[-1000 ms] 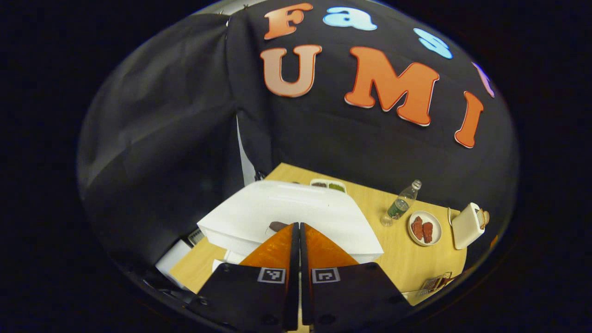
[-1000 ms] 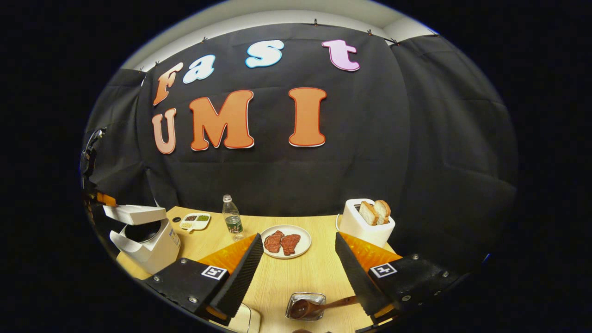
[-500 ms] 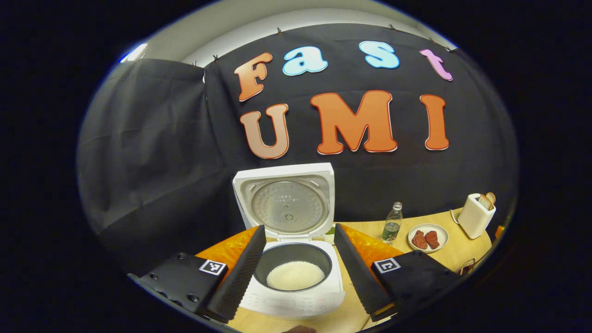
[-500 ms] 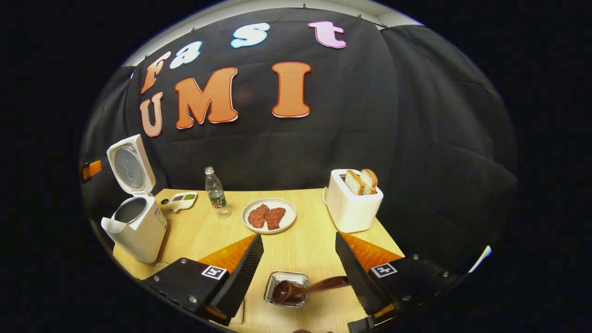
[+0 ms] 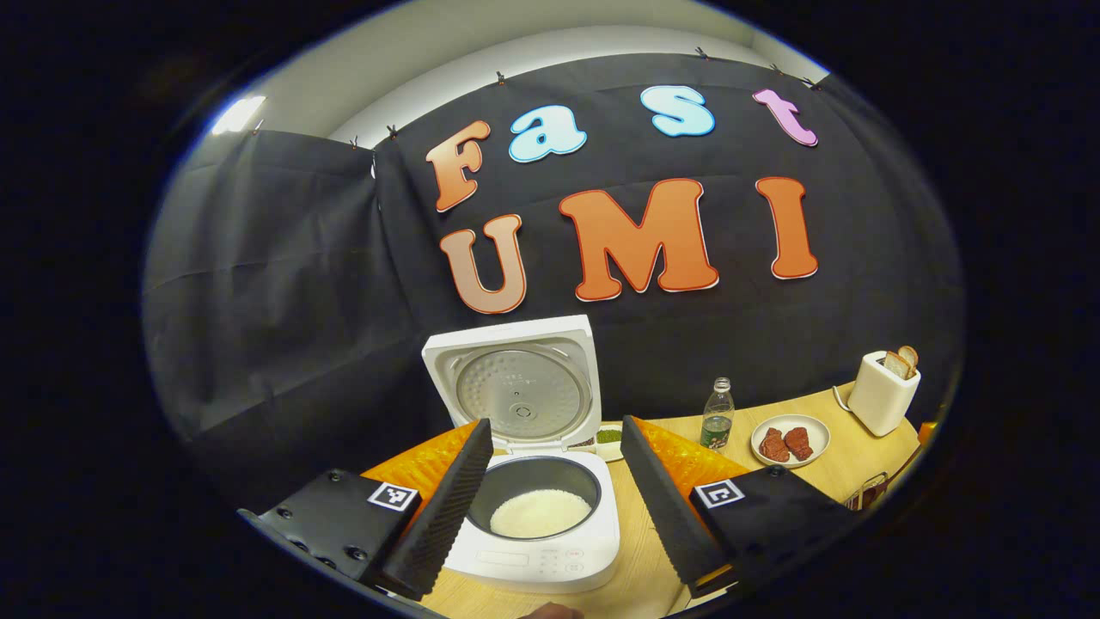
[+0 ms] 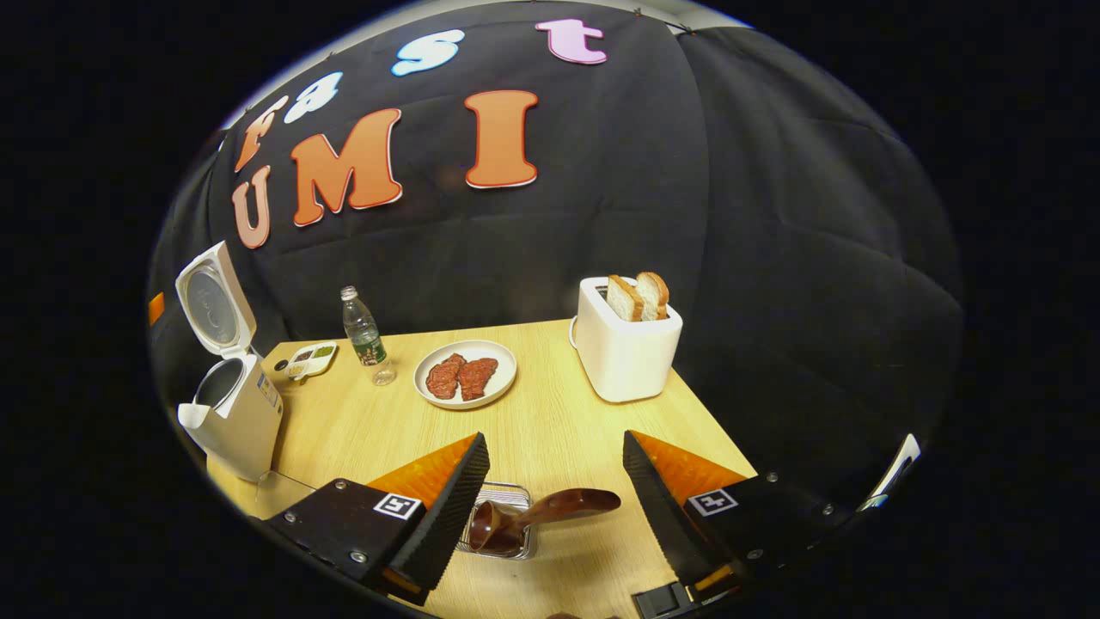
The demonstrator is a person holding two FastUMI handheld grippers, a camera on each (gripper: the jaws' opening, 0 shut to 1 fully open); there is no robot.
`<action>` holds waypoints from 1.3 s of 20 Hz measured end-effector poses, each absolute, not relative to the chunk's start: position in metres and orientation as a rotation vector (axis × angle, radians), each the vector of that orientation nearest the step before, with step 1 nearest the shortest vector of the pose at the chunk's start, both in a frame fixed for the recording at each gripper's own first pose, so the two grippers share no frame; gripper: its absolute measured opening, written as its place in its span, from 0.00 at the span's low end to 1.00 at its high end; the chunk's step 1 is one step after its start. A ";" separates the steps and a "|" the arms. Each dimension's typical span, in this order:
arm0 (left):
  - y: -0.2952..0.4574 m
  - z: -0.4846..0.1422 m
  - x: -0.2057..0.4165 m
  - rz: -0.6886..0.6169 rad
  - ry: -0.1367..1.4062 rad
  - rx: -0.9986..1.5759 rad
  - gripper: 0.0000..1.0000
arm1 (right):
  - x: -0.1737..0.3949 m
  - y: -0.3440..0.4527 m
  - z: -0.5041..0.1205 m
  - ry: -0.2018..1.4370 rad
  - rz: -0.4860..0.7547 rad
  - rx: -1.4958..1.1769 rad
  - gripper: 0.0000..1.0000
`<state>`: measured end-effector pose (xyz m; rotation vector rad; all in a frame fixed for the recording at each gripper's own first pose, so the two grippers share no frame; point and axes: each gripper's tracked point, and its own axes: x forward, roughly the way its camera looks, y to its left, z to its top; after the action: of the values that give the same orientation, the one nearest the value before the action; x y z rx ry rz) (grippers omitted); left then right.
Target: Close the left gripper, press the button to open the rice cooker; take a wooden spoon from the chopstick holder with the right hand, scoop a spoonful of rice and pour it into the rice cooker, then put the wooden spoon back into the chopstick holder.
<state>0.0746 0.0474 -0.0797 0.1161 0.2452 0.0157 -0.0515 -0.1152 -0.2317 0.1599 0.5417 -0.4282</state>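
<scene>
L gripper (image 5: 550, 507): jaws gaping wide, gripping nothing, hovering in front of cooker (image 5: 537, 516). Cooker lid (image 5: 516, 387) standing up open; pot showing white rice (image 5: 537, 513) inside.

R gripper (image 6: 554, 507): jaws spread wide, holding nothing, hanging above spoon (image 6: 537, 511). Spoon lying tilted in metal holder (image 6: 503, 529), handle sticking out to the right.

Rel. to cooker in right gripper view: sauce dish (image 6: 311, 359) just beside, then bottle (image 6: 365, 337), plate (image 6: 465, 376) w/ meat, toaster (image 6: 623, 348) w/ bread farthest.
</scene>
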 end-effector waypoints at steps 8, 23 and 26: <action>0.045 -0.075 0.061 0.020 0.239 0.129 1.00 | -0.059 -0.116 -0.294 0.624 -0.479 0.449 0.96; 0.056 -0.091 0.052 0.022 0.276 0.122 0.96 | -0.052 -0.083 -0.289 0.511 -0.475 0.681 0.23; 0.055 -0.088 0.053 0.004 0.269 0.120 1.00 | -0.049 -0.082 -0.268 0.484 -0.457 0.638 0.19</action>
<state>0.0532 0.0547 -0.0884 0.1198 0.2692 0.0037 -0.0493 -0.0817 -0.2676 0.6383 0.4835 -0.4571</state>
